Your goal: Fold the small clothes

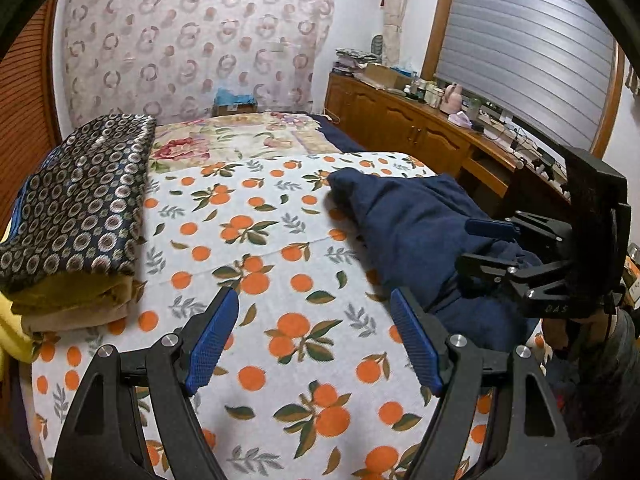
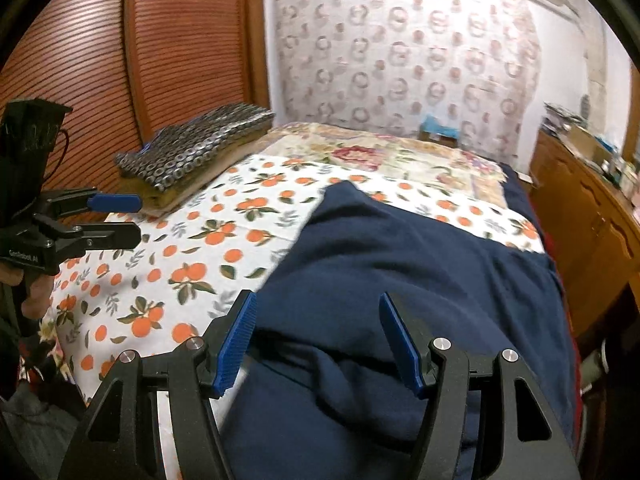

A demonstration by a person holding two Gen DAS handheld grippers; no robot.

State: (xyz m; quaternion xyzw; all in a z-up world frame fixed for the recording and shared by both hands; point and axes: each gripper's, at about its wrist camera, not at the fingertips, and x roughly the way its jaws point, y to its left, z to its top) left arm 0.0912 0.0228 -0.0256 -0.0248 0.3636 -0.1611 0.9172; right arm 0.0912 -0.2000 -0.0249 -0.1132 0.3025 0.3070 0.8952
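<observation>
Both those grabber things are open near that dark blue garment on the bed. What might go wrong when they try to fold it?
The navy garment lies bunched, so the right tool may pinch several layers and fold crookedly. It also lies close to the edge of the orange-print sheet, so a tug could slide it off. The left tool hovers over bare sheet and might grab that instead.

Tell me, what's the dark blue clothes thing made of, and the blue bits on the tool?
The dark blue garment looks like soft, matte knit fabric, maybe fleece or cotton: it slumps in thick, rounded folds. The blue pads on the left tool look like rubber or plastic, with a fine gridded grip texture.
</observation>
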